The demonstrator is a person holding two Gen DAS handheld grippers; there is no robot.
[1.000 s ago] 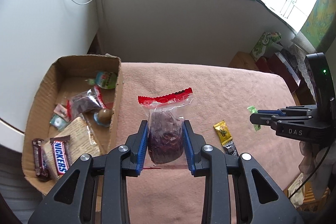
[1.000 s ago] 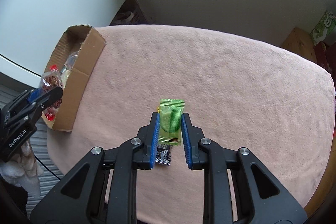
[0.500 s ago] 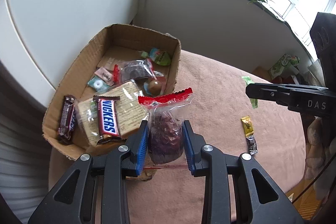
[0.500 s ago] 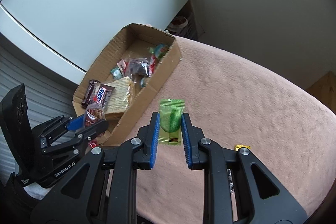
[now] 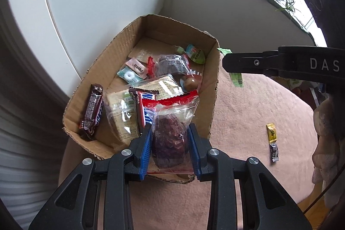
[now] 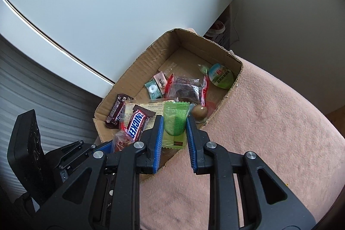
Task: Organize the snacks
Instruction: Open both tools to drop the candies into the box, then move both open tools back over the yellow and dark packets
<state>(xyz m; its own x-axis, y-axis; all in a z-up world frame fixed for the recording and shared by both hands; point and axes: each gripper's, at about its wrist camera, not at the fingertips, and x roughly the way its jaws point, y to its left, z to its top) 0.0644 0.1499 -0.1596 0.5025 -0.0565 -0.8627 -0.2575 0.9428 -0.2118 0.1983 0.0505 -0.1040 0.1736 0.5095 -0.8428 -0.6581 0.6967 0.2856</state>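
Left gripper [image 5: 170, 147] clamped on clear bag of dark dried fruit [image 5: 170, 137], hung over near corner of cardboard box [image 5: 212, 87] so a release would land inside. Right gripper [image 6: 173, 135] pinched shut on green sachet [image 6: 175, 122], likewise poised above box rim. Beyond both: Snickers bar [image 6: 135, 125] and other snacks already boxed. Right of left gripper, yellow packet [image 5: 271, 132] lay on table [image 5: 248, 105], uncollected.
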